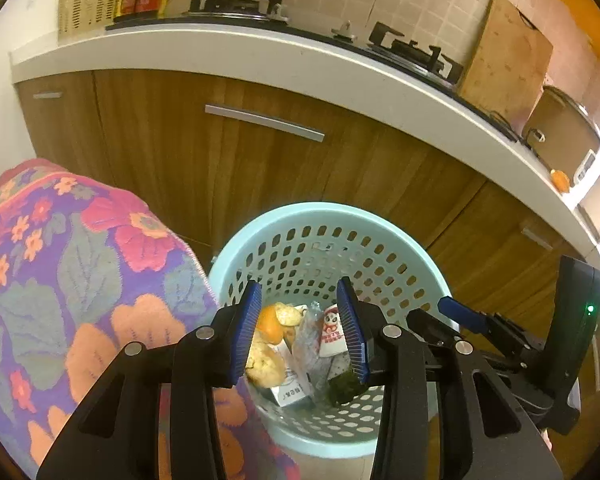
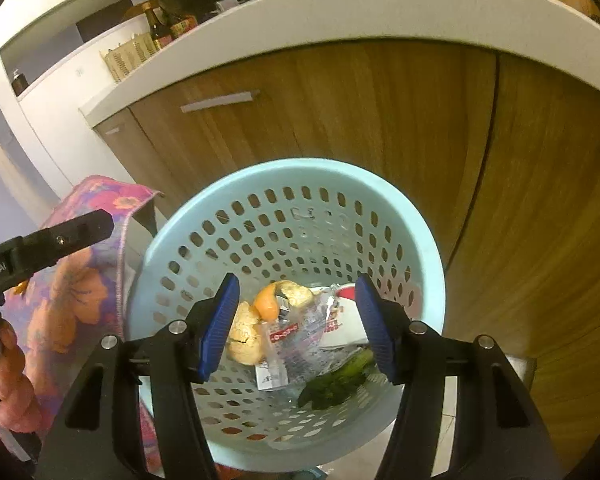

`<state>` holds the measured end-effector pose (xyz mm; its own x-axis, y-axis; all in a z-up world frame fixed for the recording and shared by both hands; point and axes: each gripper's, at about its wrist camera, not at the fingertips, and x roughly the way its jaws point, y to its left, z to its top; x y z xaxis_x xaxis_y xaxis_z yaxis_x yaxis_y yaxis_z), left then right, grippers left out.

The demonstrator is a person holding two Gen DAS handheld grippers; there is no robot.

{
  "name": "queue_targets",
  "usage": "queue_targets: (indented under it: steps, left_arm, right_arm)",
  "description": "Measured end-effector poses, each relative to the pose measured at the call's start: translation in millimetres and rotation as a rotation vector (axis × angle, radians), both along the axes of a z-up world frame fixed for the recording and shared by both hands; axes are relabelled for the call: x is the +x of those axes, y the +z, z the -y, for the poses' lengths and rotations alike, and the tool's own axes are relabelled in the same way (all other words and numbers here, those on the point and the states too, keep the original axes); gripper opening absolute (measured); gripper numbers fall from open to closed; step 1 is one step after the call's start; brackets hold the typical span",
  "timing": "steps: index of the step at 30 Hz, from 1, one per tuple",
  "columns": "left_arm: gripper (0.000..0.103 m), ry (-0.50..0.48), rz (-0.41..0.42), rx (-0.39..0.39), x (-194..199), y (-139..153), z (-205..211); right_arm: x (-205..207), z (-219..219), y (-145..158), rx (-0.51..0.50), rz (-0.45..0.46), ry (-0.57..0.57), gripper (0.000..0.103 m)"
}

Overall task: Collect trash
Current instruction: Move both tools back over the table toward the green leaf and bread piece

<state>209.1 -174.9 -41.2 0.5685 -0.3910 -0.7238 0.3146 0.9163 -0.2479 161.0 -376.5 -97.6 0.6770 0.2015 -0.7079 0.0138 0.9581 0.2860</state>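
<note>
Wrapper point(image 2: 284, 334) print — too blurred.

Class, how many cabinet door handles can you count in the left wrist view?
3: a short handle far left, a long handle above the basket, a partly shadowed handle right. Others may be hidden.

"Robot.AI" in white on the black left tool point(image 2: 66, 236), wrapper print in the basket point(image 2: 428, 240) unreadable

One basket point(image 2: 180, 236), two orange peels point(image 2: 268, 300).
</note>
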Motion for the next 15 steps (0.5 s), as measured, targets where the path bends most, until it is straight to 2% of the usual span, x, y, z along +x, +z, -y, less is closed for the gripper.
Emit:
queue_targets:
  steps: [7, 15]
  left_arm:
    - [0.039, 0.034, 0.056, -0.047, -22, 20, -31]
    - [0.049, 0.12, 0.17, -0.052, -55, 58, -87]
  right_arm:
    - [-10, -24, 28, -0.034, 0.062, 0.043, 0.056]
    - [-21, -85, 64, -0.037, 0.148, 0.164, 0.056]
